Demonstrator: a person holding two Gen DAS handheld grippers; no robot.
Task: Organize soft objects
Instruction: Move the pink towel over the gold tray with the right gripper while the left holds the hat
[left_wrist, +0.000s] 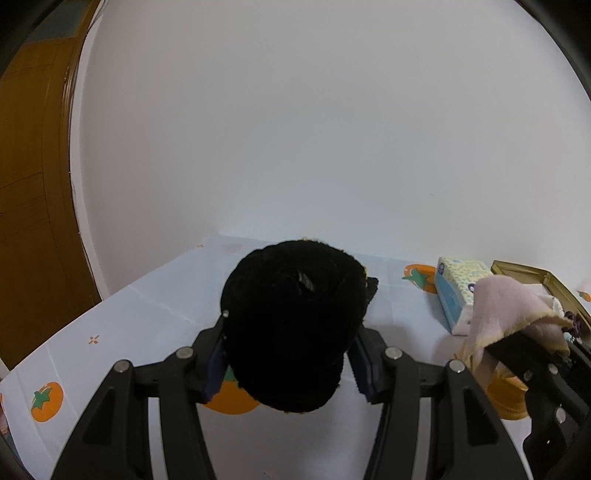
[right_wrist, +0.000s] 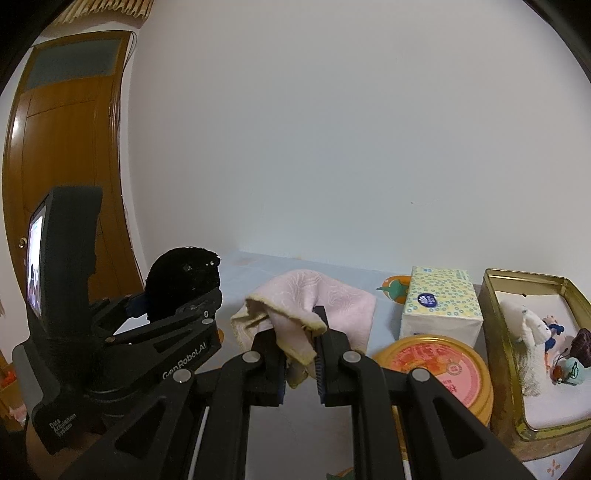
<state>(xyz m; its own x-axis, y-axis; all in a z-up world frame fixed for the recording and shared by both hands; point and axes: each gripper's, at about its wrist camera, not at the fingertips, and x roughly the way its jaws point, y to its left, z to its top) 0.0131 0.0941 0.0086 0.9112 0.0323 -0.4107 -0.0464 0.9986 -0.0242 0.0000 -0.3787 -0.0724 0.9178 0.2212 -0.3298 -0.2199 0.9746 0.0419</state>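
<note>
Left wrist view: a black plush toy (left_wrist: 291, 328) is being gripped by the left gripper (left_wrist: 290, 363); a pink cloth (right_wrist: 310, 314) is being pinched by the right gripper (right_wrist: 301, 363).

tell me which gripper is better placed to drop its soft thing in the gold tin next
Right, probably. The right gripper holds the pink cloth nearer the gold tin, which lies just to its right. The left gripper, clamped on the black plush, is farther off on the other side.
</note>
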